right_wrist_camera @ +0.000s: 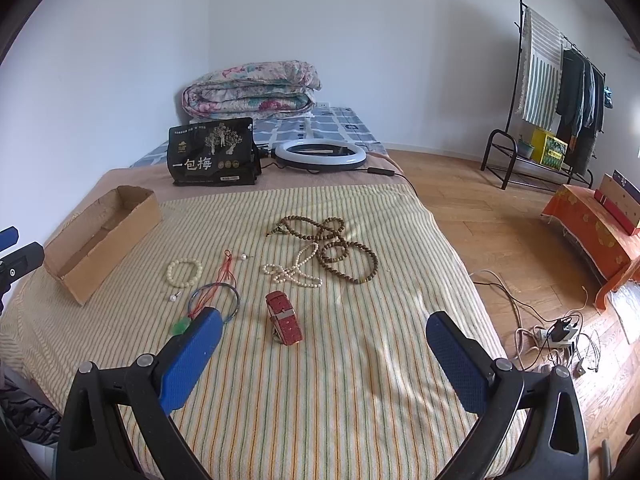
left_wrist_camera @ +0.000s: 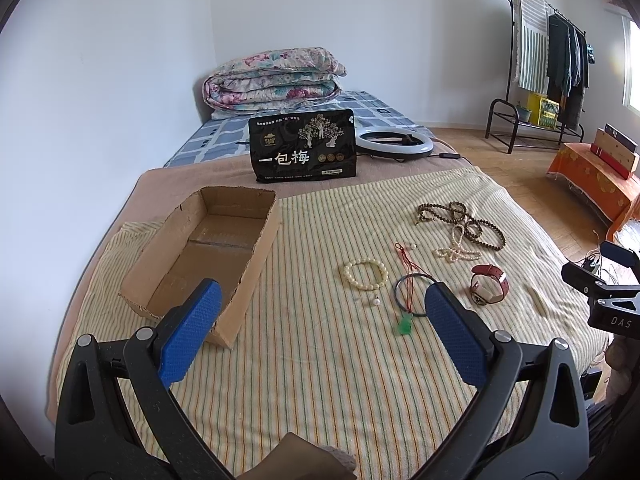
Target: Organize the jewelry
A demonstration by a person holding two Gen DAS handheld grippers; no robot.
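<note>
An open cardboard box point(left_wrist_camera: 240, 216) lies on the striped cloth at the left; it also shows in the right wrist view point(right_wrist_camera: 100, 248). Jewelry lies spread on the cloth: a white bead bracelet point(left_wrist_camera: 366, 276) point(right_wrist_camera: 185, 273), a blue bangle point(left_wrist_camera: 402, 286) point(right_wrist_camera: 236, 294) with a red cord and green pendant point(left_wrist_camera: 406, 326), a red-strap watch point(left_wrist_camera: 490, 288) point(right_wrist_camera: 284, 318), a pearl necklace point(left_wrist_camera: 456, 248) point(right_wrist_camera: 296, 270) and brown bead strings point(left_wrist_camera: 464, 218) point(right_wrist_camera: 332, 240). My left gripper point(left_wrist_camera: 320, 332) is open and empty above the cloth. My right gripper point(right_wrist_camera: 324, 356) is open and empty, just short of the watch.
A black snack bag point(left_wrist_camera: 303, 146) stands behind the box, with a ring light point(left_wrist_camera: 394, 142) beside it and a folded quilt point(left_wrist_camera: 272, 80) further back. A clothes rack point(right_wrist_camera: 556, 92) and an orange-covered bench point(right_wrist_camera: 592, 224) stand on the wooden floor at the right.
</note>
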